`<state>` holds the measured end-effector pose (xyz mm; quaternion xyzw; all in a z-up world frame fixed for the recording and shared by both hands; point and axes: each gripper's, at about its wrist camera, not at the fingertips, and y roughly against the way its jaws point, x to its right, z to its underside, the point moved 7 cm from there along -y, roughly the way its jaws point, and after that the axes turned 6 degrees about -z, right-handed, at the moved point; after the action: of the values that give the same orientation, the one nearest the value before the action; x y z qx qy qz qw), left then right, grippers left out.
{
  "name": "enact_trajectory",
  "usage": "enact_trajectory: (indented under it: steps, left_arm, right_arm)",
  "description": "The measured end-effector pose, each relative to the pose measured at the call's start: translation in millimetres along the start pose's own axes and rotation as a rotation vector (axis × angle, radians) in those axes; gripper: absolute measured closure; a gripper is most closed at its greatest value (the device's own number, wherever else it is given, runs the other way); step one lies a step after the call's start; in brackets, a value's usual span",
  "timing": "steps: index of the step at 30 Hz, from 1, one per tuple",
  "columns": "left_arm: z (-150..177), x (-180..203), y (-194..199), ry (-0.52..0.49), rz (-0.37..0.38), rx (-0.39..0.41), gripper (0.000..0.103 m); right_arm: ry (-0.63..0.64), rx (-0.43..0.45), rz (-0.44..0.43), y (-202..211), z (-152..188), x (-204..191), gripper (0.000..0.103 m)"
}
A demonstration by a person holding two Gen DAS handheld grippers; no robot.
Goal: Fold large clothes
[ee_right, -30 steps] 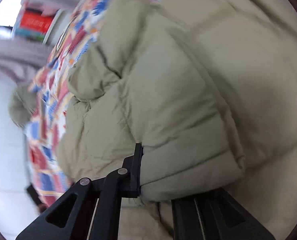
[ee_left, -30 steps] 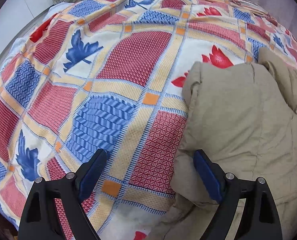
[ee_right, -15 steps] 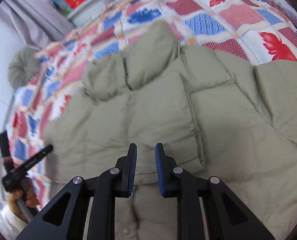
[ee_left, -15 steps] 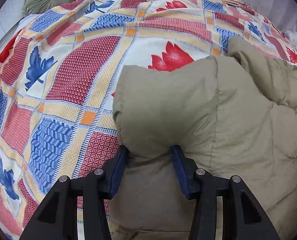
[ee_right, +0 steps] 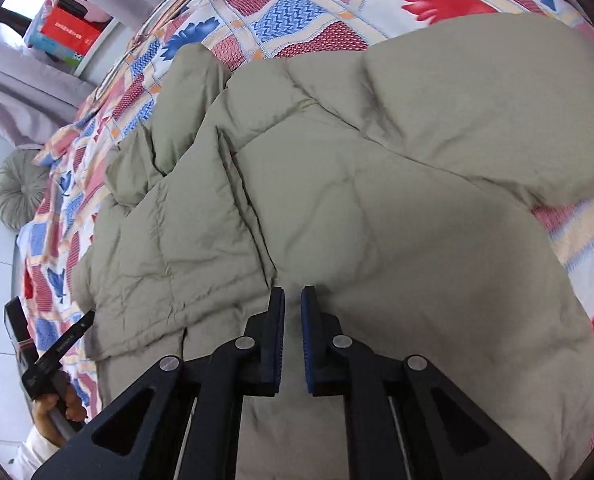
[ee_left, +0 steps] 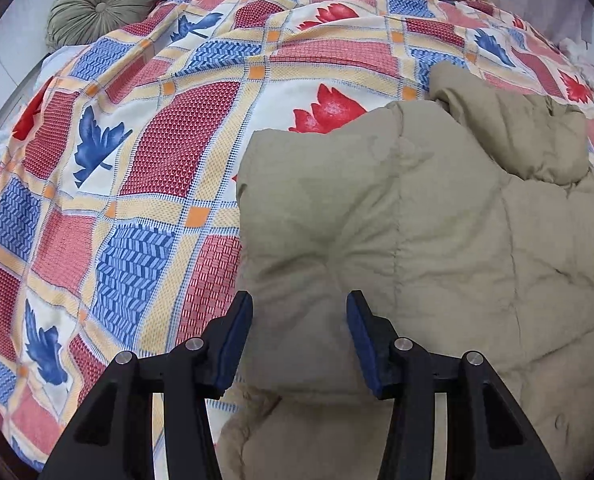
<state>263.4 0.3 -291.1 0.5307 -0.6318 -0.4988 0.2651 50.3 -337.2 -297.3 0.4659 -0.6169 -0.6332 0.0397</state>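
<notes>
The jacket (ee_left: 437,248) runs past the lower and right edges ahead of the left claw (ee_left: 299,340), and its folded flap hides the bedspread (ee_left: 157,168) beneath. Far left of the right claw (ee_right: 293,336), the hand (ee_right: 57,408) is cut by the rim. The red box's (ee_right: 71,32) lettering, far ahead-left, is too small to read.
</notes>
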Motion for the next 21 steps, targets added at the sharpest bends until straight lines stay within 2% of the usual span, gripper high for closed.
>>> enact_trajectory:
  steps: [4, 6, 8, 9, 10, 11, 12, 15, 17, 19, 21]
  left_arm:
    - [25, 19, 24, -0.036, 0.032, -0.023, 0.052]
    - [40, 32, 36, -0.064, 0.053, -0.04, 0.052]
    - [52, 47, 45, -0.087, 0.072, -0.055, 0.052]
    - [57, 53, 50, -0.095, 0.081, -0.061, 0.046]
    - [63, 60, 56, -0.099, 0.09, -0.066, 0.035]
    - [67, 66, 62, -0.096, 0.099, -0.065, 0.011]
    - [70, 72, 69, -0.091, 0.109, -0.053, 0.005]
    - [78, 95, 87, -0.116, 0.13, -0.038, 0.005]
    - [82, 110, 94, -0.135, 0.14, -0.046, 0.005]
    - [85, 126, 102, -0.153, 0.155, -0.042, 0.0]
    - [85, 142, 110, -0.171, 0.159, -0.024, 0.0]
  right_arm:
    - [-0.031, -0.031, -0.029, 14, 20, 11, 0.092]
    - [-0.062, -0.05, -0.051, 20, 33, 18, 0.087]
    - [-0.083, -0.057, -0.06, 27, 43, 25, 0.077]
    - [-0.093, -0.055, -0.064, 31, 48, 28, 0.074]
    - [-0.102, -0.053, -0.066, 36, 51, 31, 0.068]
    - [-0.111, -0.048, -0.066, 41, 54, 34, 0.062]
    - [-0.119, -0.042, -0.068, 46, 56, 38, 0.061]
    - [-0.141, -0.021, -0.071, 63, 59, 51, 0.059]
    - [-0.155, -0.002, -0.074, 76, 57, 61, 0.054]
    - [-0.176, 0.019, -0.072, 88, 54, 75, 0.049]
    - [-0.203, 0.038, -0.068, 98, 50, 91, 0.049]
